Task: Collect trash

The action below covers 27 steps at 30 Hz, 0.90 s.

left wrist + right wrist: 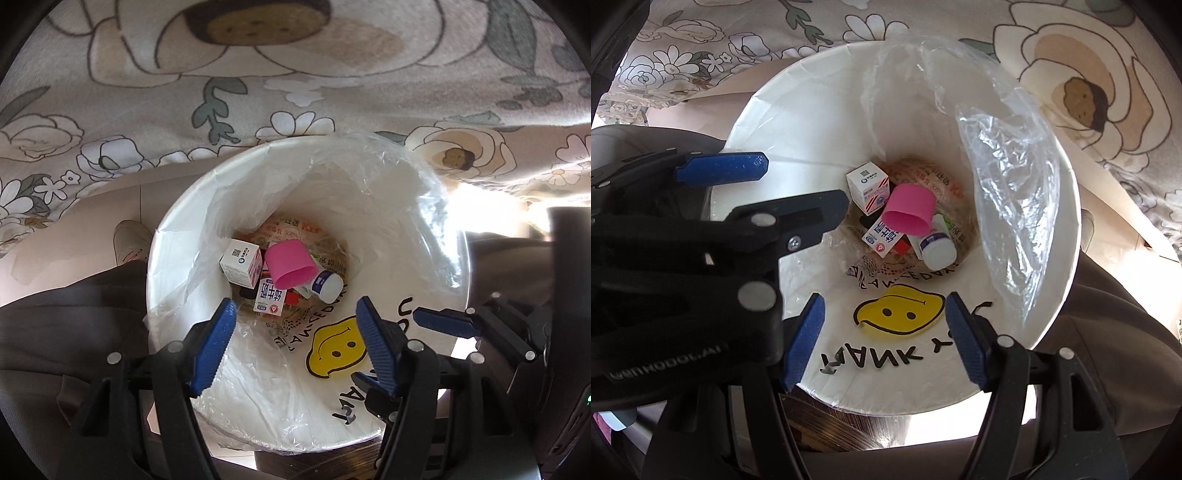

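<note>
Blue-padded fingers (216, 350) of the left gripper (295, 347) stand apart with nothing between them, pointing down into the bin. Likewise the right gripper (884, 339) hangs over the same opening, its fingers (966, 341) spread and empty. Floral fabric (147, 103) drapes behind and around everything. Below both grippers sits the white bin (177, 236), lined with a clear plastic bag (1008, 199) that carries a yellow smiley face (897, 310) and black lettering. At the bottom lies the trash: a pink cup (290, 264) on its side, a white carton (242, 267) just beside it, a second printed carton (269, 299) and a small white bottle (327, 284) touching the cup.
</note>
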Motion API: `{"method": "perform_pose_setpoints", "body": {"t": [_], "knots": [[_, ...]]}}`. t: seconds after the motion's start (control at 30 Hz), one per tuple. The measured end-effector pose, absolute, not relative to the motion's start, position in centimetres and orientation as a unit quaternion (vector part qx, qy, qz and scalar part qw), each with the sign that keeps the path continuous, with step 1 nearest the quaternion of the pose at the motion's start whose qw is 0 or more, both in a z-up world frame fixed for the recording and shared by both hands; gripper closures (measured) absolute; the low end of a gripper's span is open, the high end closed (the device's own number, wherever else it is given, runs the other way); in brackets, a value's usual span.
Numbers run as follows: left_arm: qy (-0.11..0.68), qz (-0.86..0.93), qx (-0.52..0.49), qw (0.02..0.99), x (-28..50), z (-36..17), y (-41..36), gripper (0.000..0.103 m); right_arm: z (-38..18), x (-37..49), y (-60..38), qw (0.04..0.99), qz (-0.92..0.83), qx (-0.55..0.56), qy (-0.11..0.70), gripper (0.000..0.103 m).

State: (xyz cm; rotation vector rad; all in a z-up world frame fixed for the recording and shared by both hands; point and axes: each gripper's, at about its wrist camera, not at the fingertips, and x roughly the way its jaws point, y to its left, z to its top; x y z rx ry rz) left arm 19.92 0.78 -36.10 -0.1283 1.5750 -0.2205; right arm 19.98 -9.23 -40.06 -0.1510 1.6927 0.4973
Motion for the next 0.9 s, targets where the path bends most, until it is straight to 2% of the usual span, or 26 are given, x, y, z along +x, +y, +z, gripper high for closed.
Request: {"method": "perform_pose_setpoints", "body": {"t": [0.17,0.43,0.9], "knots": [[0.701,-0.095,-0.046,0.705,19.5,-36.4,0.3,0.033,-39.9,19.7,-9.3,0.637,0.215,-0.063,0.738,0.035],[0.641,-0.078,0.016,0.764,18.0,-31.8,0.2,0.033,-37.6,19.2,-10.0,0.656,0.219,-0.056,0.720,0.035],[0.531,-0.019,0.037,0.847,15.2,-20.4,3.1,0.027,-26.7,16.9,-13.4,0.729,0.229,-0.043,0.644,0.035]]}}
